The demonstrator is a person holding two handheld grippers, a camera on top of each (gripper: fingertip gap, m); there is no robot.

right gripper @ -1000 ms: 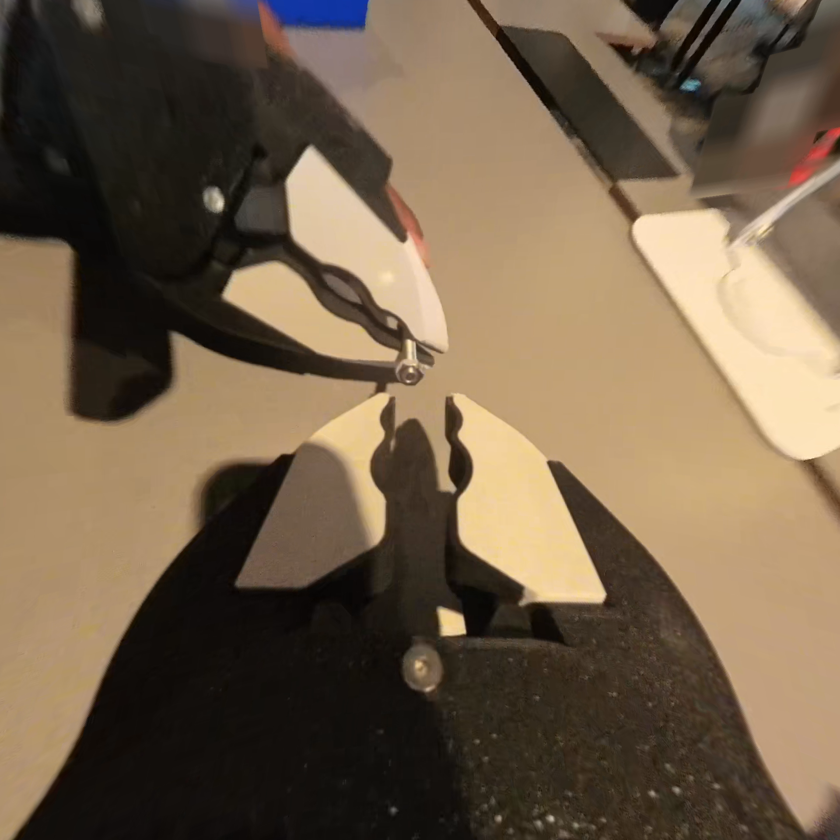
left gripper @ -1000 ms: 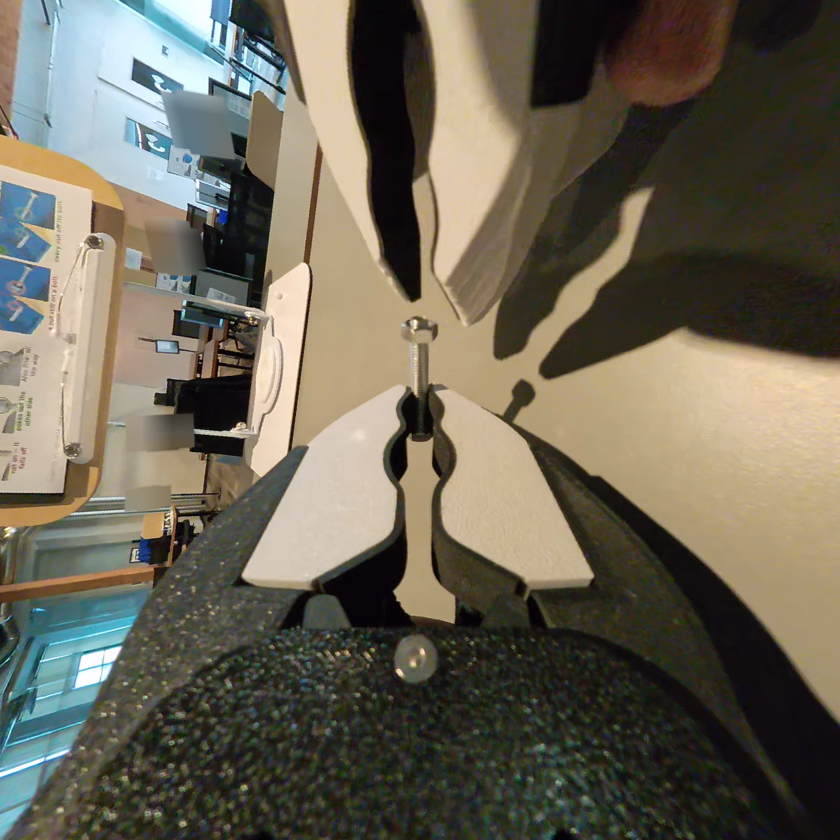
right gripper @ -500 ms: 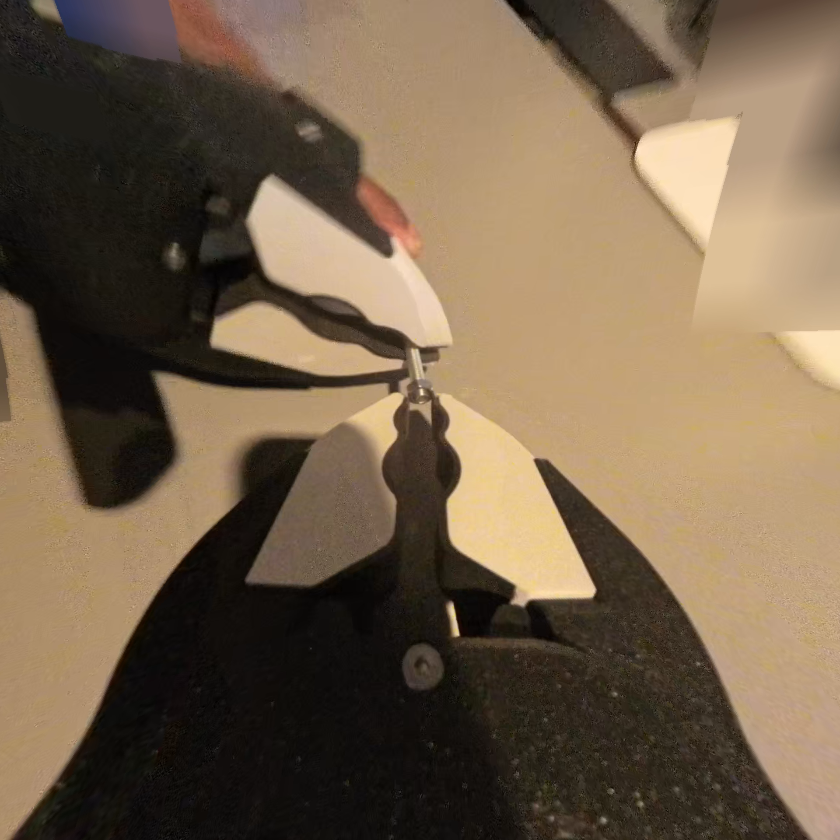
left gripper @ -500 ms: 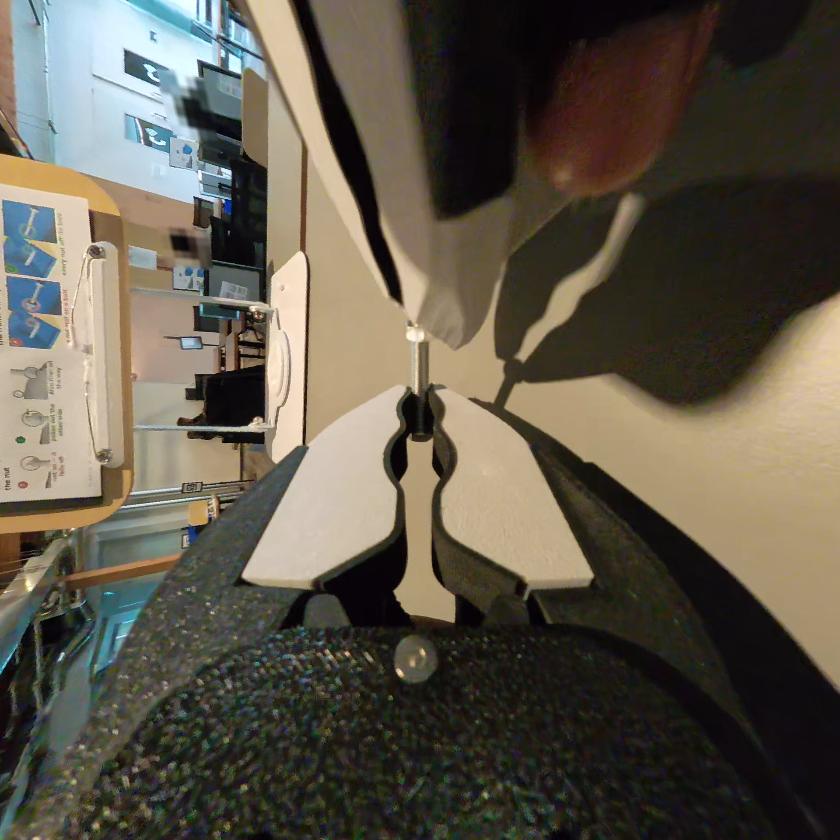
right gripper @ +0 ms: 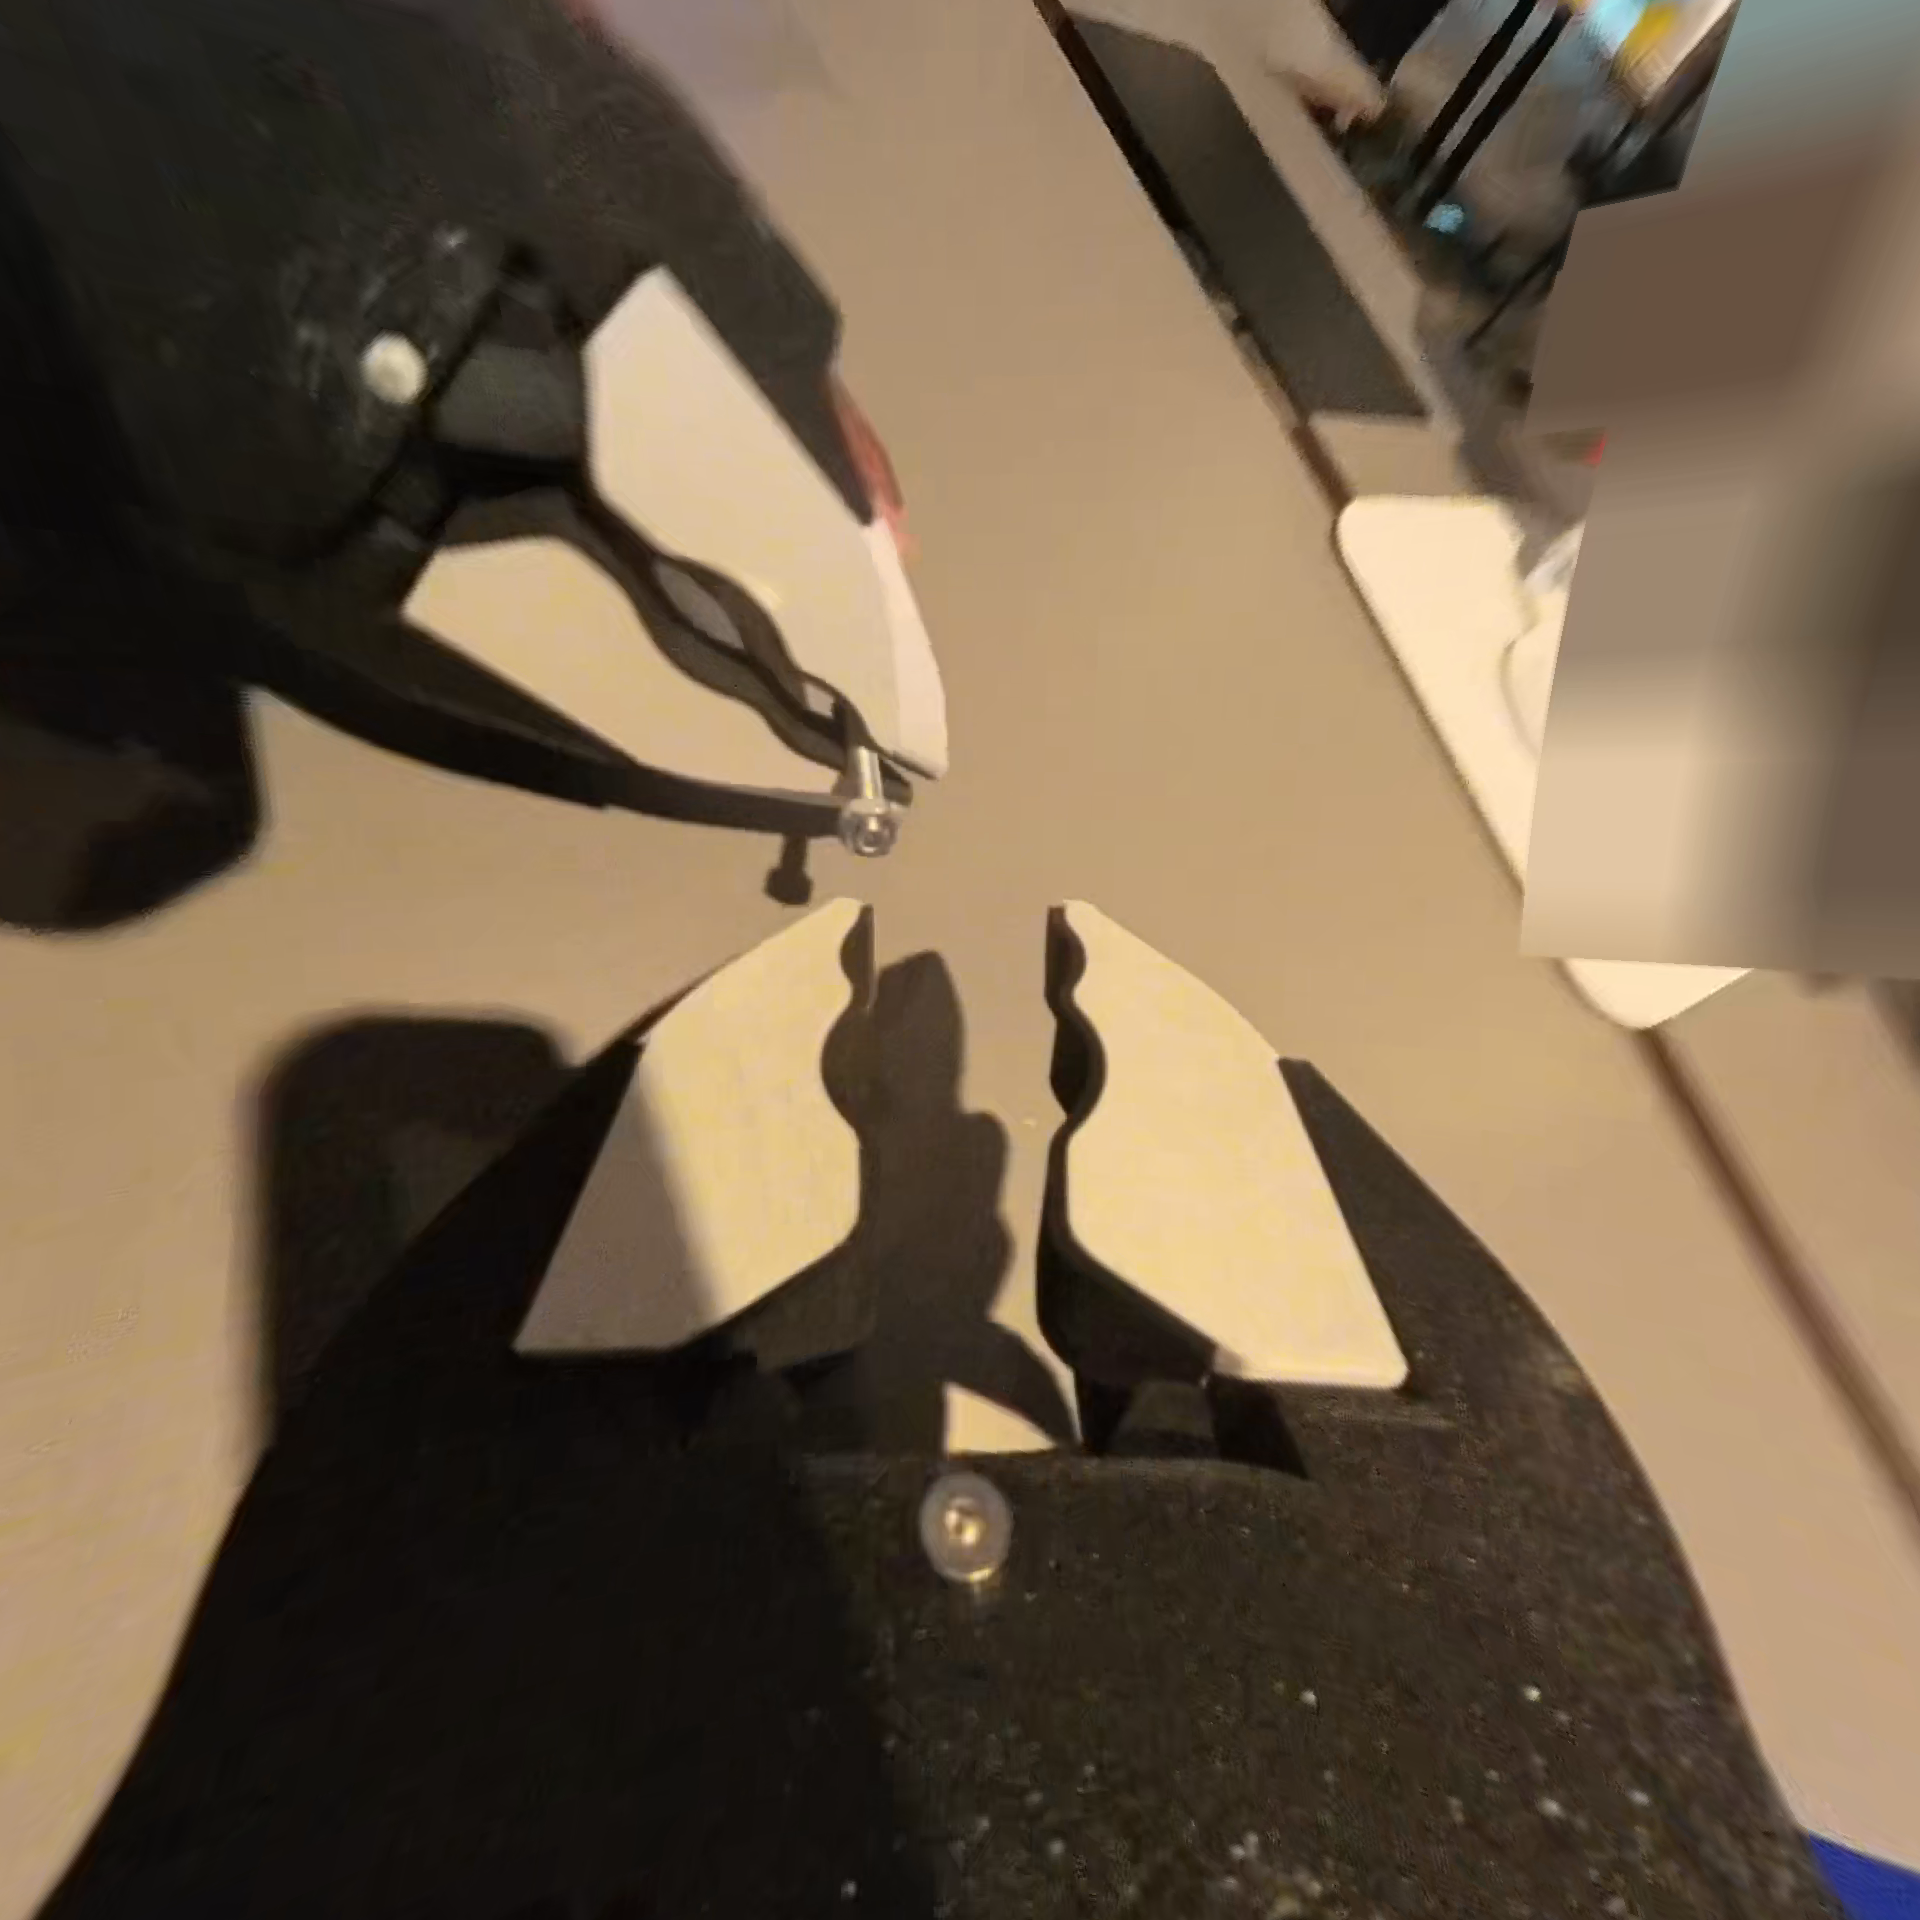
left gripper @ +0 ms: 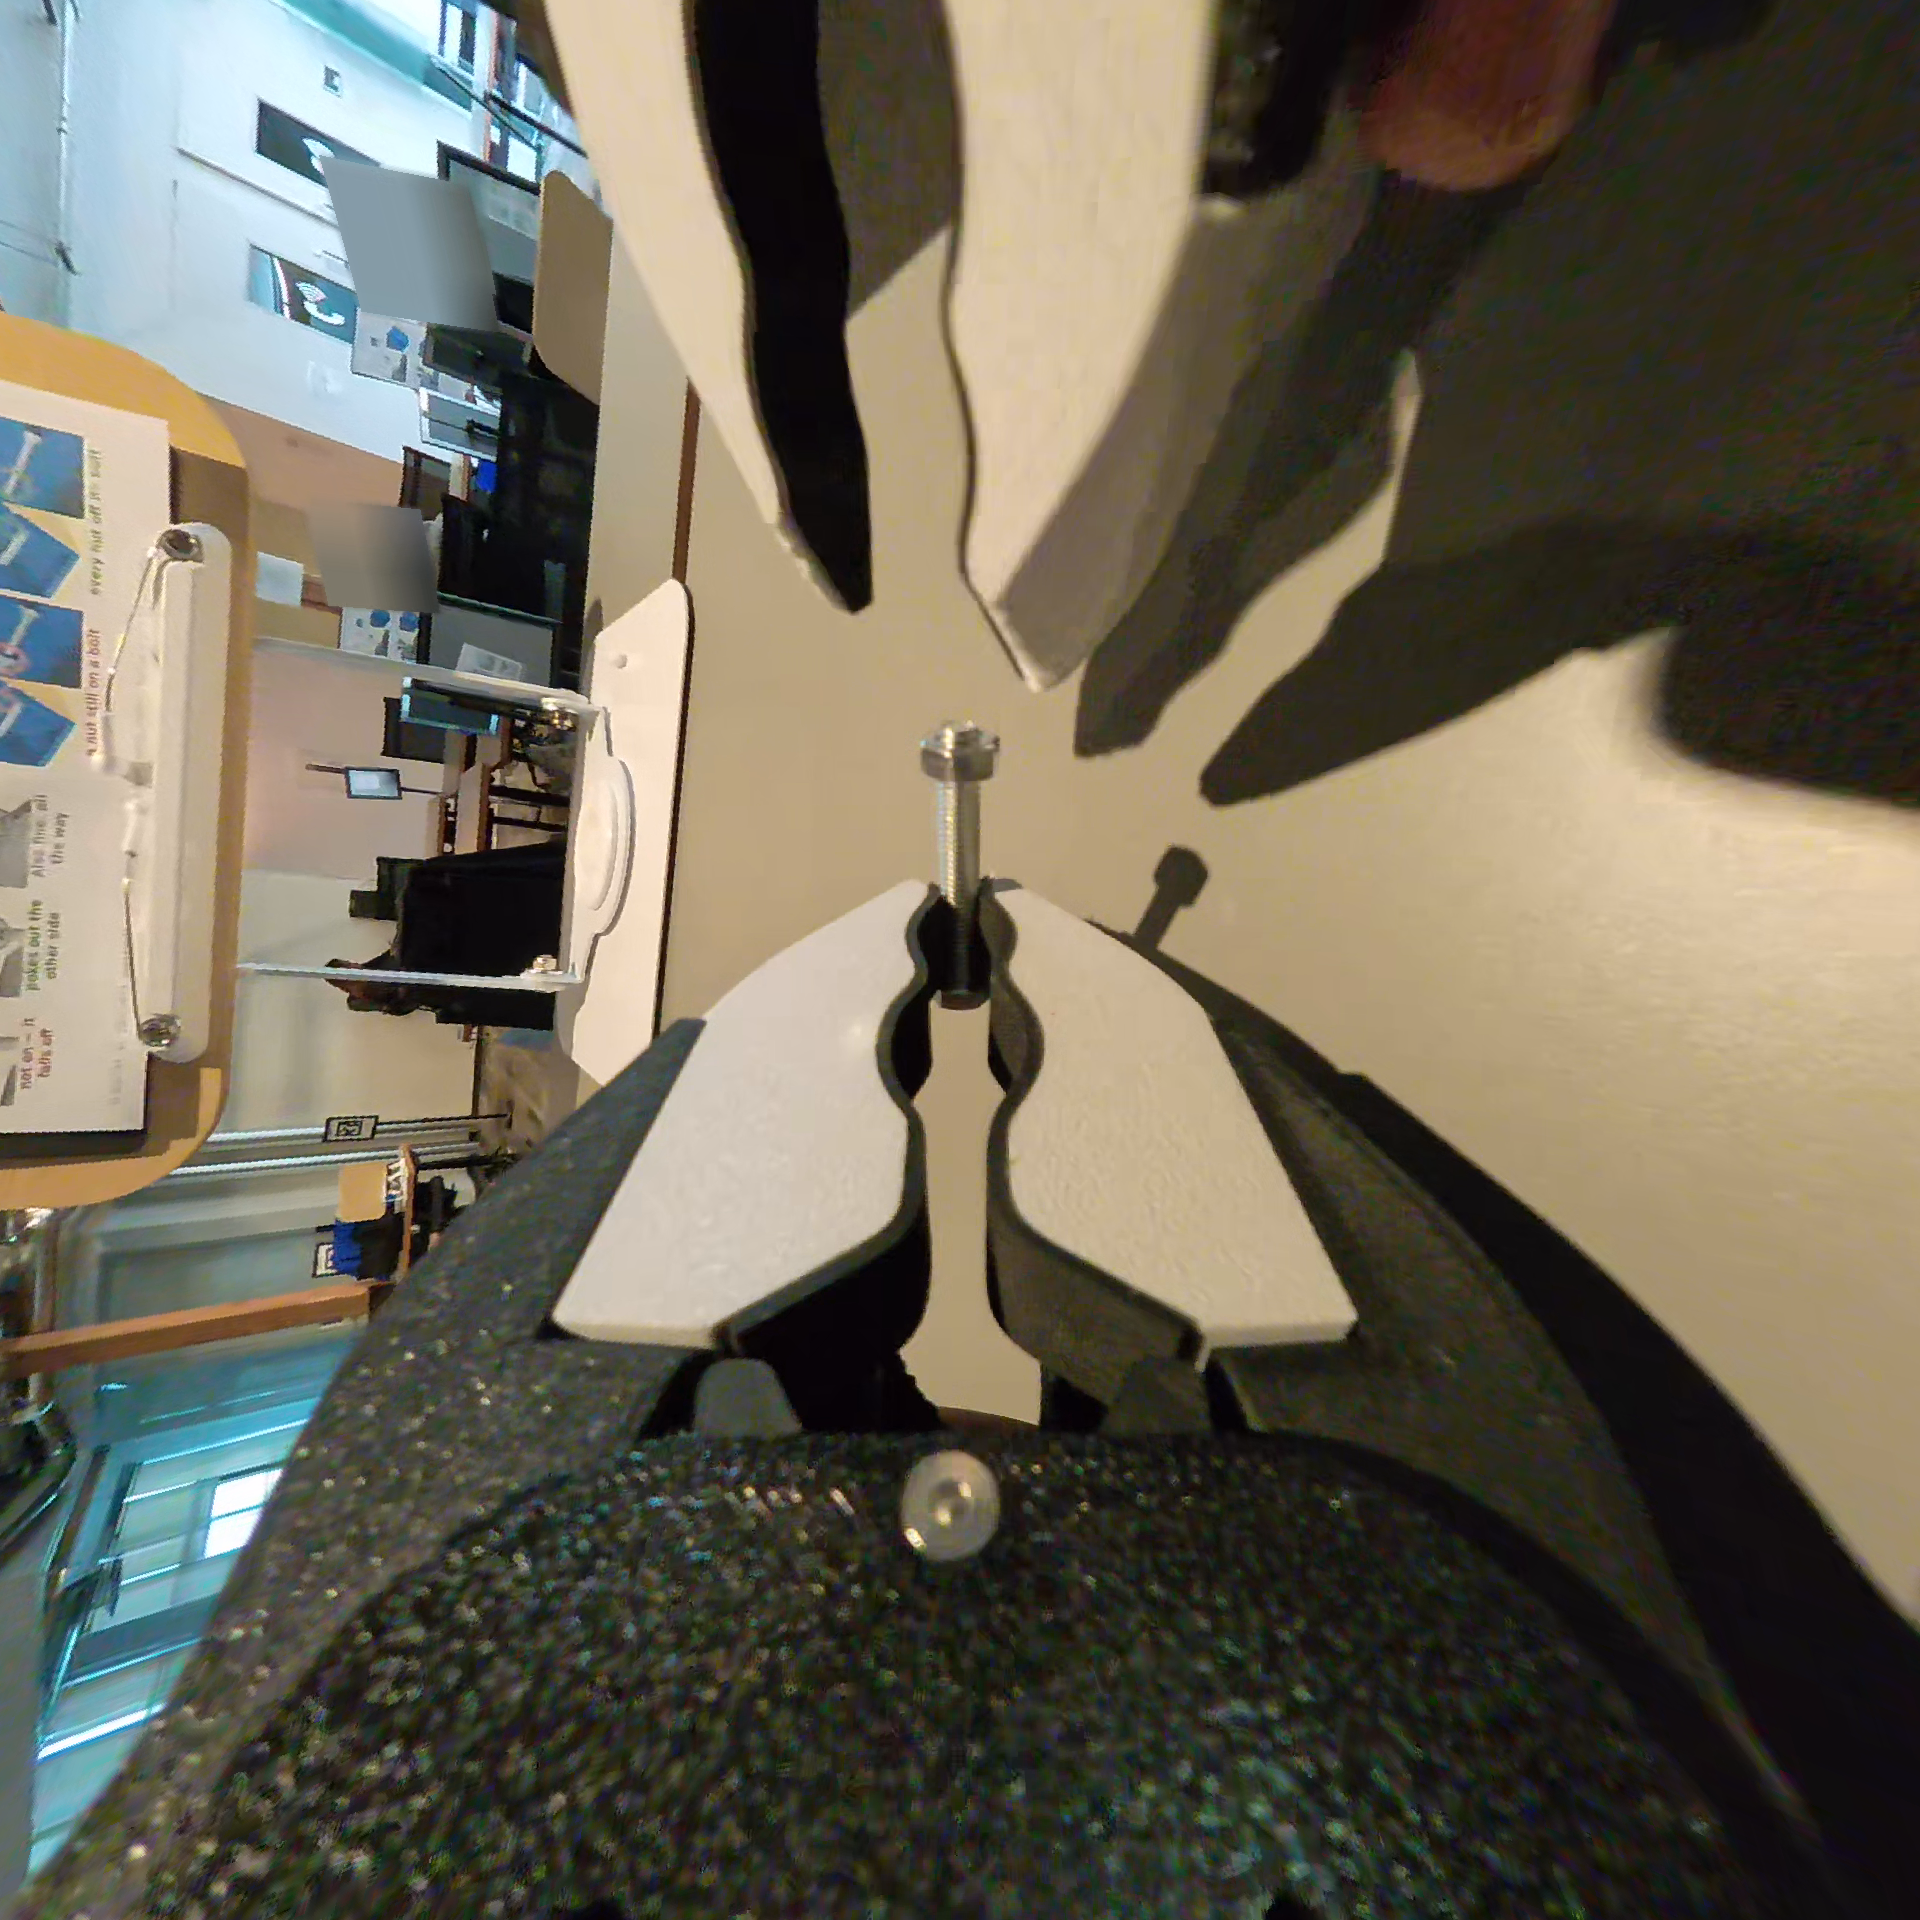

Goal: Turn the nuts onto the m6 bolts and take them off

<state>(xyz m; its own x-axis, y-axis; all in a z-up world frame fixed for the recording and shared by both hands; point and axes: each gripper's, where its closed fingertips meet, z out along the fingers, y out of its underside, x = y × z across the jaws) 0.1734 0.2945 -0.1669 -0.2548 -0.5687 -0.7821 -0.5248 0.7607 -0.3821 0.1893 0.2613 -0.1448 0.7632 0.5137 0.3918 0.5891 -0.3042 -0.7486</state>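
Note:
My left gripper is shut on the threaded shaft of a silver M6 bolt, which sticks out forward from the fingertips. The bolt's far end carries a wider silver piece; I cannot tell whether it is a nut or the head. My right gripper is open and empty, its tips a short way back from that end piece. In the left wrist view the right gripper hangs just beyond the bolt, jaws apart. The left gripper also shows in the right wrist view.
Both grippers are above a beige table. A white base plate with a clear stand lies farther off and also shows in the right wrist view. A wooden board with an instruction sheet stands at the left.
Half a second ago the right gripper was closed on the bolt's end piece. It has opened and drawn back a little. The left gripper still holds the bolt the same way.

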